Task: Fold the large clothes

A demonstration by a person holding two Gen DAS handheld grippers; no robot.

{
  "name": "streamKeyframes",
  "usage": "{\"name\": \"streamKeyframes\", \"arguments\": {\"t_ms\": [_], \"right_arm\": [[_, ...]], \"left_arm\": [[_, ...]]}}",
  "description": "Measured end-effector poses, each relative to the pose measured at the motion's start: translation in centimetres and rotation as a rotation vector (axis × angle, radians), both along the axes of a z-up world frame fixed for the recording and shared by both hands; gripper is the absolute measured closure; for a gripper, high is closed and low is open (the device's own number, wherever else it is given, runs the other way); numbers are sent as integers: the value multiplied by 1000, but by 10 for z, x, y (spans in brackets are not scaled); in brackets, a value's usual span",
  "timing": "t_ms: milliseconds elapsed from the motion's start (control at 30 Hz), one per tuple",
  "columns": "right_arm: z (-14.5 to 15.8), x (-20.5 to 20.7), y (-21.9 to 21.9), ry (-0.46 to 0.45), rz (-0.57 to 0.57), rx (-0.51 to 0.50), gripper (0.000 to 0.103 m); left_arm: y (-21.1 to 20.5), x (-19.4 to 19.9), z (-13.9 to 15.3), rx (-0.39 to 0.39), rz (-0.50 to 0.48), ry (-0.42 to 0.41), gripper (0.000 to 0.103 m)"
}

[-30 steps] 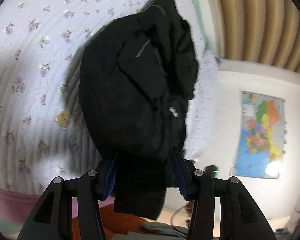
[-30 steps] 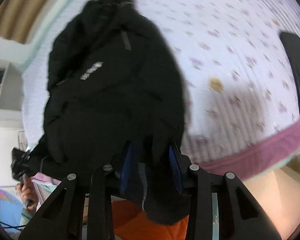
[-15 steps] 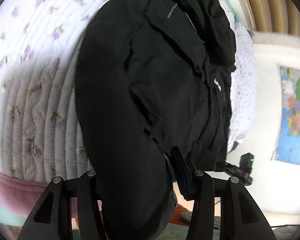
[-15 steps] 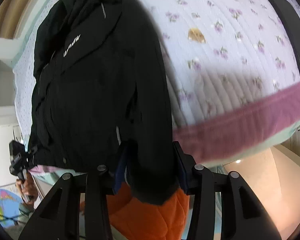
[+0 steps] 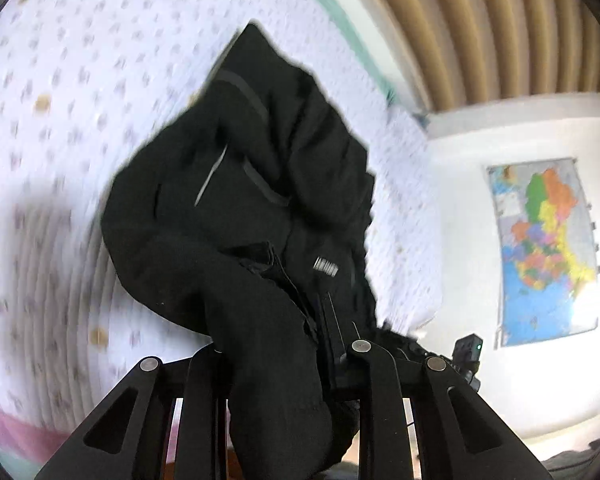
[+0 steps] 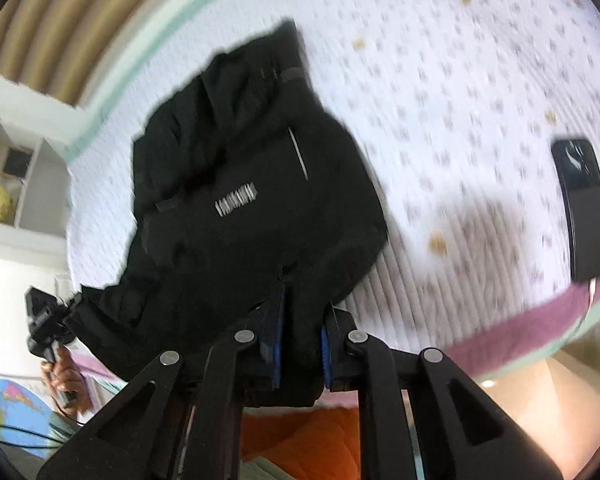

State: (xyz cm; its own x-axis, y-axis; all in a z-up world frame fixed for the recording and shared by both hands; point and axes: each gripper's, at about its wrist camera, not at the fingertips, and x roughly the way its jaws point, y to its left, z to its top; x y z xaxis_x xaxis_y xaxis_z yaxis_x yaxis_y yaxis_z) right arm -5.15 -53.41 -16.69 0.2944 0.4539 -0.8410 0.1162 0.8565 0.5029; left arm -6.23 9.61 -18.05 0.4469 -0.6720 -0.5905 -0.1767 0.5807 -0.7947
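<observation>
Left wrist view: half a second ago the black jacket (image 5: 240, 216) filled most of the frame, stretched out long over the floral quilt (image 5: 52, 128); now it looks smaller and bunched, its hood end pointing away across the quilt, and the picture is smeared with motion. I judge the garment is being swung or shaken out to lay it flat on the quilt before any fold, so the task is at an early stage. The left gripper (image 5: 284, 364) is clamped on a thick roll of the jacket's near edge, which spills down between its arms, off the quilt's near edge. A wall map (image 5: 544, 252) hangs well beyond the quilt's far side.

Right wrist view: here too the jacket (image 6: 252, 208) has drawn back from filling the frame. The right gripper (image 6: 300, 344) pinches the near hem between its blue pads (image 6: 277, 340), just off the quilt's (image 6: 440, 80) pink border. The jacket's body lies over the quilt, chest logo upward. A dark phone (image 6: 584, 208) lies on the quilt, well apart from the jacket.
</observation>
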Motion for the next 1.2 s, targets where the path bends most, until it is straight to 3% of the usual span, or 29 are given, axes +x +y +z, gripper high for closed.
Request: {"name": "streamKeyframes", "arguments": {"t_ms": [300,600,733,967,1200], "right_arm": [[49,76,0,-141,-14,5,85],[87,200,14,-235,-42,-24,85],[69,262,17,-195,-81,-46,85],[-3,365,30,-58,-118,-108,85],[-81,407,38,73,-109,-150,85]], "left_arm": [[27,59,43,39,15,-106,79],[44,147,72,67,84,-165,79],[50,197,63,85,101,-124,79],[45,288,6,203,120,-3,79],[42,338,-72,170,141,155,79]]}}
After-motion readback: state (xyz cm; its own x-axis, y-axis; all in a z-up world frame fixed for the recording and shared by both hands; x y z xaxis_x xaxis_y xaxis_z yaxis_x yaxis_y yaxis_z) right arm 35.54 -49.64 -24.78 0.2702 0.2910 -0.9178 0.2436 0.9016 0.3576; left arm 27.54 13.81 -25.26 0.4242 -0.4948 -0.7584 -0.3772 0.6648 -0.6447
